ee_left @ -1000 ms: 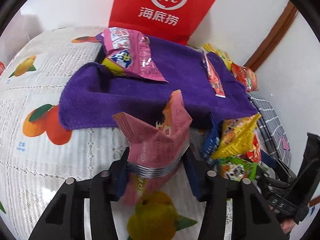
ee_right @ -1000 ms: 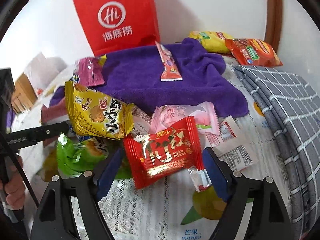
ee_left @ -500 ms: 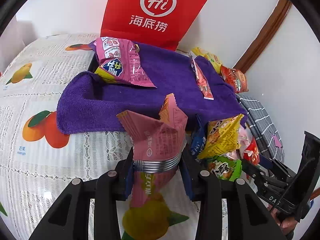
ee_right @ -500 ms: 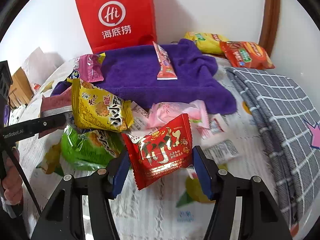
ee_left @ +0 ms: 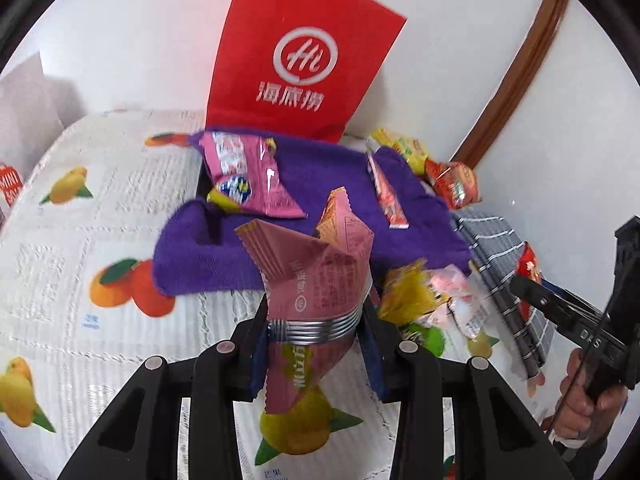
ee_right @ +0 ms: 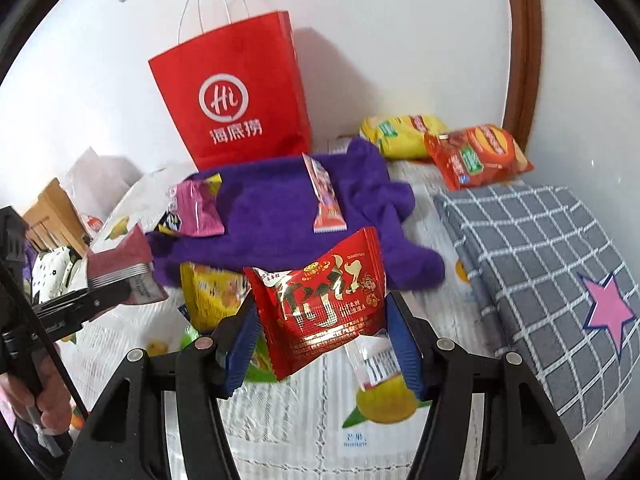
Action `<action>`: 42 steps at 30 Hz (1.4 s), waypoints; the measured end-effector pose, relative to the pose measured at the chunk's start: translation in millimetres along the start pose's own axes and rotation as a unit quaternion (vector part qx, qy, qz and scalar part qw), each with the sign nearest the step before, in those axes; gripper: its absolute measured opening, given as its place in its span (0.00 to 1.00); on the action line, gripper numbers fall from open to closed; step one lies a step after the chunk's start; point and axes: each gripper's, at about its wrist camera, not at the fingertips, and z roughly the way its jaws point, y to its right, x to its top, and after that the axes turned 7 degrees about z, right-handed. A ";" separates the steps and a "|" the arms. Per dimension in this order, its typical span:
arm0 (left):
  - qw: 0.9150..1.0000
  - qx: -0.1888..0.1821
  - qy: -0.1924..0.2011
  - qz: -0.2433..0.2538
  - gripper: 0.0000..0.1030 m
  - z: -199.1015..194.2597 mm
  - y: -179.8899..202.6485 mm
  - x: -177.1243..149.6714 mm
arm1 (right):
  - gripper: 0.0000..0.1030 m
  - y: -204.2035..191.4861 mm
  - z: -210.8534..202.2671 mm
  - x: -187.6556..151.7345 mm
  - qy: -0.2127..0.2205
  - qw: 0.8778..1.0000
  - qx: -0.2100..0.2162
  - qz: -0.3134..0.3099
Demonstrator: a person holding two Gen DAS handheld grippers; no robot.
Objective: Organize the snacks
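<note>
My left gripper (ee_left: 316,340) is shut on a pink snack packet (ee_left: 320,280) and holds it above the fruit-print cloth. My right gripper (ee_right: 324,340) is shut on a red snack packet (ee_right: 324,304) and holds it up in front of a purple towel (ee_right: 272,216). On the towel lie a pink-and-yellow bag (ee_left: 248,176) and a slim pink stick packet (ee_right: 324,196). A red paper bag (ee_right: 236,96) stands behind the towel against the wall. The left gripper with its pink packet also shows in the right wrist view (ee_right: 120,276).
A yellow bag (ee_right: 404,132) and a red bag (ee_right: 476,156) lie at the back right. A yellow packet (ee_right: 212,296) and a green one lie below the towel's front edge. A grey checked cloth (ee_right: 540,260) covers the right side. The wall is close behind.
Both grippers have risen and pulled back with their packets. The heap of loose packets has dropped lower and farther away in both views.
</note>
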 end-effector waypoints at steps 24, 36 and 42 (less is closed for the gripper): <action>0.996 0.068 0.031 0.040 0.35 -19.2 13.3 62.6 | 0.59 -26.4 14.2 79.3 0.017 0.998 0.054 -0.009; 0.996 0.067 0.044 0.045 0.36 17.0 8.4 82.3 | 0.59 -27.1 73.1 93.7 0.005 0.996 0.088 -0.002; 0.997 0.070 0.035 0.023 0.36 42.5 -6.6 70.7 | 0.59 -15.5 96.0 84.6 0.000 0.995 0.101 0.014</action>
